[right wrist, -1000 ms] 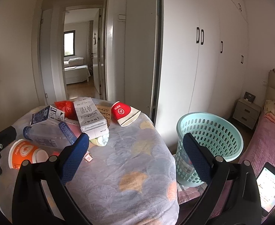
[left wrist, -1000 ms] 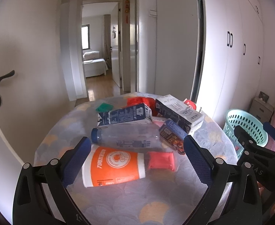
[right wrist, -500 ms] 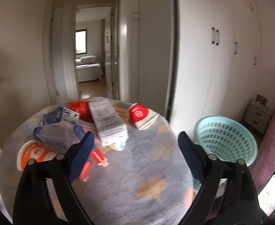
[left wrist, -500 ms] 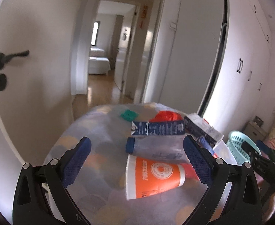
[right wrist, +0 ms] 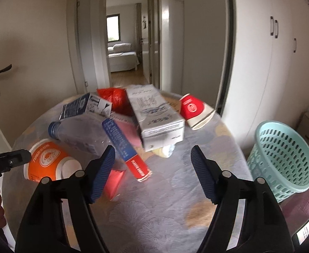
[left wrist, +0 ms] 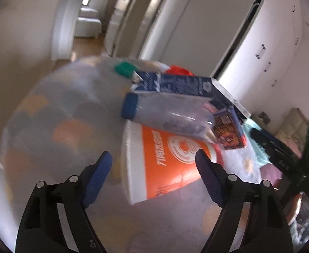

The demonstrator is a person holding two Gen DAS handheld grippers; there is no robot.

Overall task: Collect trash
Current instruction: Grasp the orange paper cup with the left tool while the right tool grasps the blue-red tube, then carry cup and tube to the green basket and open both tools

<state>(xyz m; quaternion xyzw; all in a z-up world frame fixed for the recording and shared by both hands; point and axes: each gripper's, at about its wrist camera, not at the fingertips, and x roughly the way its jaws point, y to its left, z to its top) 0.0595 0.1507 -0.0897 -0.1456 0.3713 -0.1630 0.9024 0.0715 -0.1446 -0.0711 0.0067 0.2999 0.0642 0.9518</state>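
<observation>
Left wrist view blurred; print on items unreadable. Left claw [left wrist: 153,161]: spread wide, holding nothing, straddling an orange paper cup [left wrist: 167,162] lying at frame centre on the tabletop [left wrist: 55,130]. Clear bottle [left wrist: 165,116] and blue carton [left wrist: 173,83] partly overlap above it. Right claw [right wrist: 152,158]: spread wide, empty, over the pile. Teal basket [right wrist: 281,160]: right edge, partly cut off.

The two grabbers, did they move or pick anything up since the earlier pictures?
Both moved in closer. The left gripper swung toward the orange cup, which now lies between its open fingers, and the right gripper came nearer the pile, toward the blue-and-red box. Neither grabbed anything. The trash on the table and the basket stayed put.
</observation>
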